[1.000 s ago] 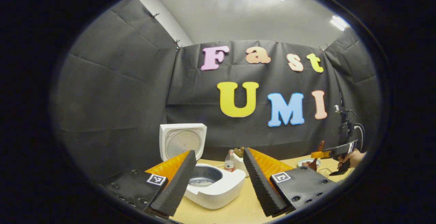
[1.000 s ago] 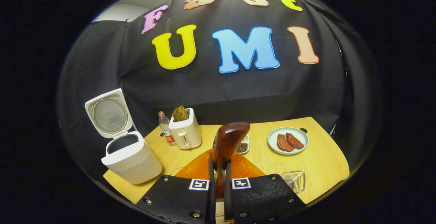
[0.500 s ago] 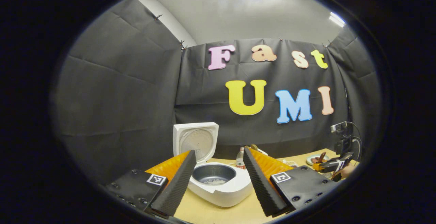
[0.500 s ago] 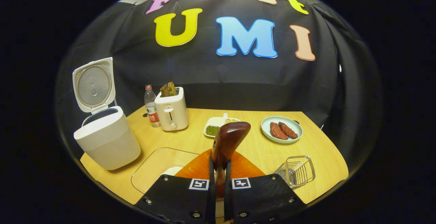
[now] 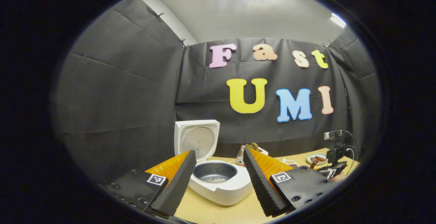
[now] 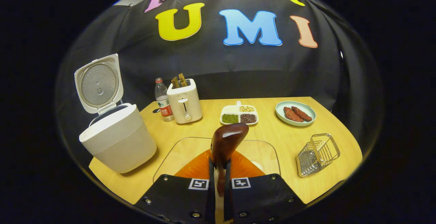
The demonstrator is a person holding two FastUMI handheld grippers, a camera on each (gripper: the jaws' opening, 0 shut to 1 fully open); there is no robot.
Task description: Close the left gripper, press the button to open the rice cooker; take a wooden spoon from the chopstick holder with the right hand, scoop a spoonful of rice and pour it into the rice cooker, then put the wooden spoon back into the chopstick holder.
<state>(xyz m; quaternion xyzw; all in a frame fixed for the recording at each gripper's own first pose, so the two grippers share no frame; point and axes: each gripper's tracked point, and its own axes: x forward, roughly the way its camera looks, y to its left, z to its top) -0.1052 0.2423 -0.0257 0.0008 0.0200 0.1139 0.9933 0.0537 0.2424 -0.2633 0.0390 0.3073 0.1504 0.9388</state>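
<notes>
The white rice cooker (image 6: 117,142) stands at the table's left with its lid (image 6: 98,84) up. In the left gripper view the cooker (image 5: 221,186) sits just beyond my open left gripper (image 5: 218,152), a little rice lying in its dark pot (image 5: 214,173). My right gripper (image 6: 218,162) is shut on the dark wooden spoon (image 6: 226,142), whose bowl sticks up over a clear glass tray (image 6: 177,149) with white rice (image 6: 257,165) in it. The wire chopstick holder (image 6: 318,154) lies tilted at the right. The right gripper (image 5: 332,172) also appears low at the far right in the left gripper view.
Behind the tray stand a white toaster (image 6: 184,105) with toast, a water bottle (image 6: 163,99), a divided dish of beans (image 6: 238,115) and a green plate of sausages (image 6: 295,113). The table's front edge (image 6: 112,186) runs close to the cooker.
The right gripper with the spoon has come down and forward over the glass tray. In the left gripper view it has sunk lower at the right; the left gripper turned slightly left.
</notes>
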